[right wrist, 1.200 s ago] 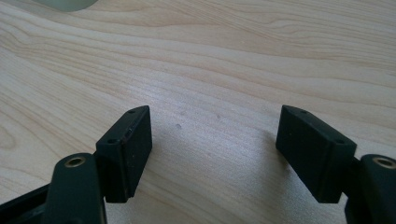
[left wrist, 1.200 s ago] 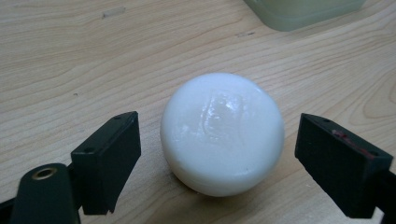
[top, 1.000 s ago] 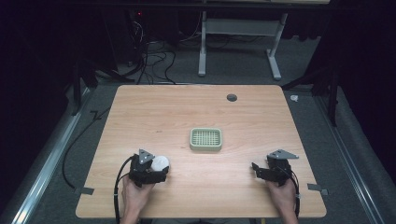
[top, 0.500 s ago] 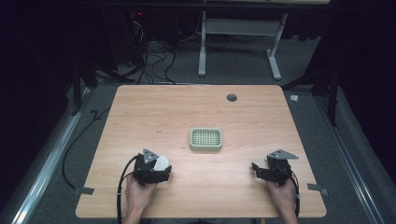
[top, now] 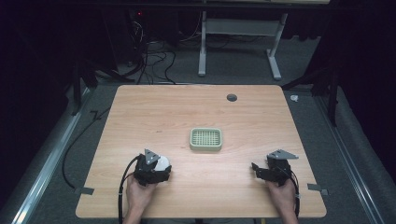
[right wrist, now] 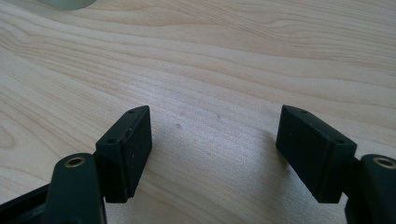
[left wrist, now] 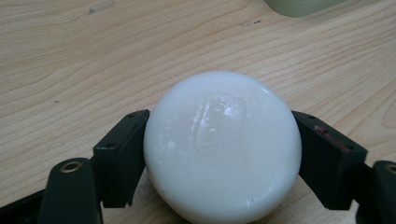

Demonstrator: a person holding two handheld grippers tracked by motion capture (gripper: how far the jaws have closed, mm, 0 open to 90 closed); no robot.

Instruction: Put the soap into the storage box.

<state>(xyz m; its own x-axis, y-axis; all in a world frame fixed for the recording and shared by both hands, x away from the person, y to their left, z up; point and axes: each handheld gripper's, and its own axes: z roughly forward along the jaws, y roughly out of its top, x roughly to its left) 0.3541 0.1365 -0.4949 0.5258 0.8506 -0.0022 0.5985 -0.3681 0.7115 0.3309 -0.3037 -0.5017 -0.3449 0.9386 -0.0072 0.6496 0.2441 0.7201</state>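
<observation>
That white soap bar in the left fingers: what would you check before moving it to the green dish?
1. Grip: left gripper has a finger on each side of the white soap bar, touching it: ok.
2. Soap lifted off the table: cannot tell.
3. Green dish holds nothing: ok.
4. Path from soap to dish is bare wood: ok.
5. Right gripper open, holding nothing, off to the side of the dish: ok.
</observation>
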